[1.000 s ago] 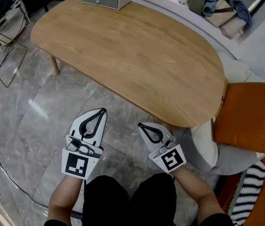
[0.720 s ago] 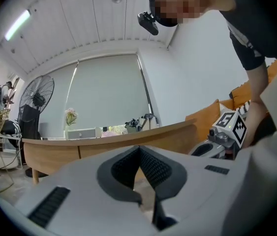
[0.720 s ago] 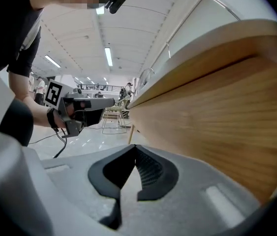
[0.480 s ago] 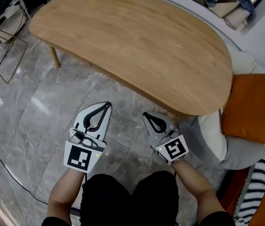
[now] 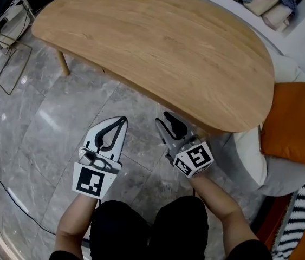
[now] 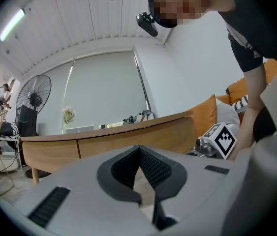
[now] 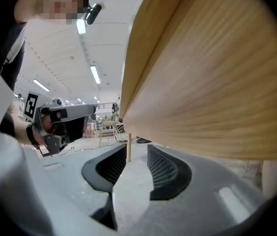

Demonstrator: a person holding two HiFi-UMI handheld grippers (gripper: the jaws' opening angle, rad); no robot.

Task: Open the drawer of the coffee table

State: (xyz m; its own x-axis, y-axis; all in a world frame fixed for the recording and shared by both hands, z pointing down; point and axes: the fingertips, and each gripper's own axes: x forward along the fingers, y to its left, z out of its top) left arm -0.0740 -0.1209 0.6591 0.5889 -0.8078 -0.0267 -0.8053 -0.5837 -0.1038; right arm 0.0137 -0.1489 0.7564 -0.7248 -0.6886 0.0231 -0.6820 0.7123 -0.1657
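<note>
1. Grey floor [image 5: 44,134] lies around the oval wooden surface [image 5: 157,42] in the head view. The left tongs [image 5: 122,119] hang clenched on nothing, short of the surface's near edge. The right tongs [image 5: 167,117] sit just beside that edge, released. The drawer is hidden beneath the surface from this angle.
2. In the left gripper view, the left tongs [image 6: 139,149] have their tips meeting and hold nothing. Straight ahead, the drawer [image 6: 128,142] shows as a long panel in the surface's side, fully shut.
3. In the right gripper view, the right tongs [image 7: 137,154] stand parted, with only floor and a distant leg [image 7: 128,149] between them. The surface's wood looms close above.
4. The step in hand looks like the approach, with nothing touched yet. No handle shows, so the next move probably calls for catching the panel's lower edge and pulling it away from the surface.
5. Compared with a second ago, both tongs sit nearer the surface's edge. The right tongs have rolled and their jaws have just been opening, while the left remain clenched.
</note>
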